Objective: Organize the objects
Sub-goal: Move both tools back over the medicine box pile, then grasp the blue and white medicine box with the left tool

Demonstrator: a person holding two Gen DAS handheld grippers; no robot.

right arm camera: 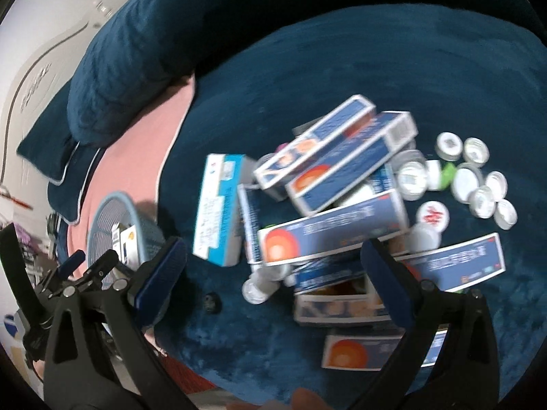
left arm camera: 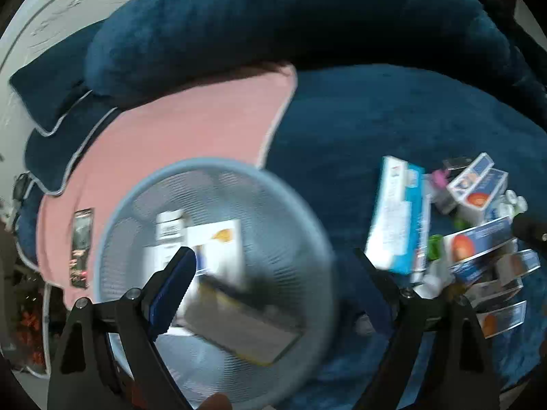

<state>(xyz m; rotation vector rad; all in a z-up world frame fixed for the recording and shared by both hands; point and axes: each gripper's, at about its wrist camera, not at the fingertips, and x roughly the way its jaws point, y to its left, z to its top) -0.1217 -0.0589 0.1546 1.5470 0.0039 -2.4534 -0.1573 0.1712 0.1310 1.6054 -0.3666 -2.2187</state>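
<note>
Left gripper (left arm camera: 273, 266) wide open, empty, above basket (left arm camera: 307, 212); right gripper (right arm camera: 273, 256) open, empty, over box pile (right arm camera: 335, 235). Few boxes in basket; most boxes, caps (right arm camera: 478, 177) left.

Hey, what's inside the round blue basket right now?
The basket holds a few blurred boxes: a white one with an orange mark and a small white labelled one, lying over others. What lies beneath them is covered, and the left hand-held gripper hides part.
</note>
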